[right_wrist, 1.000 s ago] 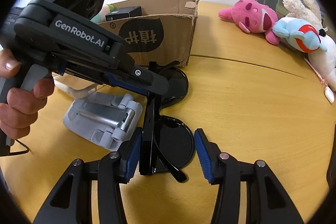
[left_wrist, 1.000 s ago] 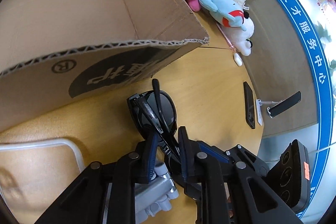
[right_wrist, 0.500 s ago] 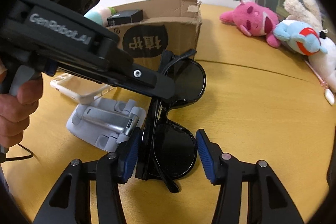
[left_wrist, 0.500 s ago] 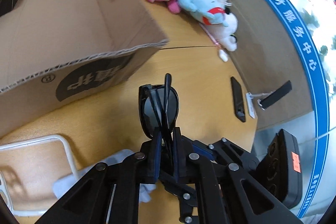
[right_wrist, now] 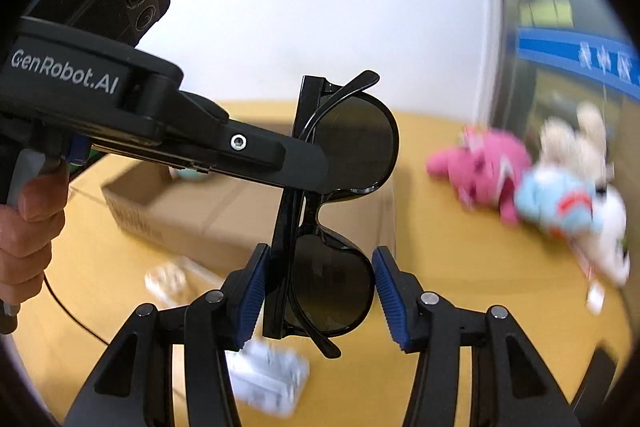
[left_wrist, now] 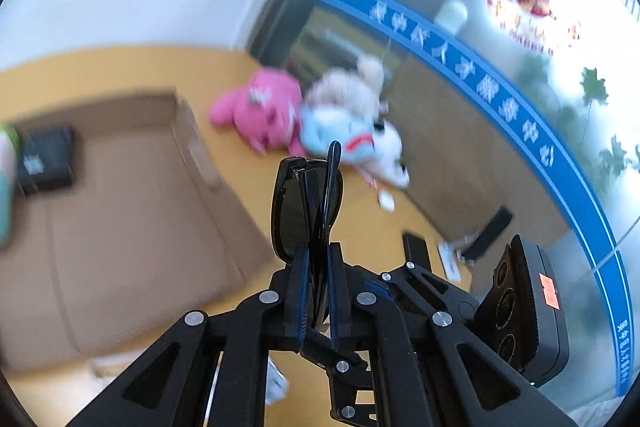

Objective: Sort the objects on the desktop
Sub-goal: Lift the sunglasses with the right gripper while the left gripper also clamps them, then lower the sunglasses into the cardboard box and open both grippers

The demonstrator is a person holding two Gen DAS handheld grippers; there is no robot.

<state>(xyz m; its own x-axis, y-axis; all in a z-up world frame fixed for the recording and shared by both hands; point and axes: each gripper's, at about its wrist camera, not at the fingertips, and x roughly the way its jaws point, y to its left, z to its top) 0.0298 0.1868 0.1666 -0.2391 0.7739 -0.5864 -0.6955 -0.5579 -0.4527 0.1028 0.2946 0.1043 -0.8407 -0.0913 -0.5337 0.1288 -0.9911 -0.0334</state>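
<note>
The folded sunglasses (right_wrist: 332, 211) hang in the air above the table (right_wrist: 460, 327), standing on end with their long axis running from six to twelve o'clock in the right wrist view, one dark lens above the other and the folded temple tips poking out at top and bottom. The left gripper (left_wrist: 318, 291) comes in from nine o'clock in that view and is clamped tight on the frame at the upper lens, near the bridge; in its own view the glasses stand edge-on between its blue pads (left_wrist: 303, 291), pointing to twelve o'clock. The right gripper (right_wrist: 318, 295) sits at six o'clock with its jaws spread wide around the lower lens: the left pad lies against or just beside the folded frame edge, I cannot tell which, while the right pad stands clear of the lens rim.

Below and behind the glasses, from nine to eleven o'clock, sits an open cardboard box (right_wrist: 224, 211) with its near wall toward us; a black item (left_wrist: 48, 159) lies inside it. A white stand (right_wrist: 268, 375) lies on the table at about seven o'clock, near the left pad. At three o'clock, well apart, the plush toys (right_wrist: 532, 179) lie in a heap near the table's far edge, leaving bare tabletop between them and the glasses.
</note>
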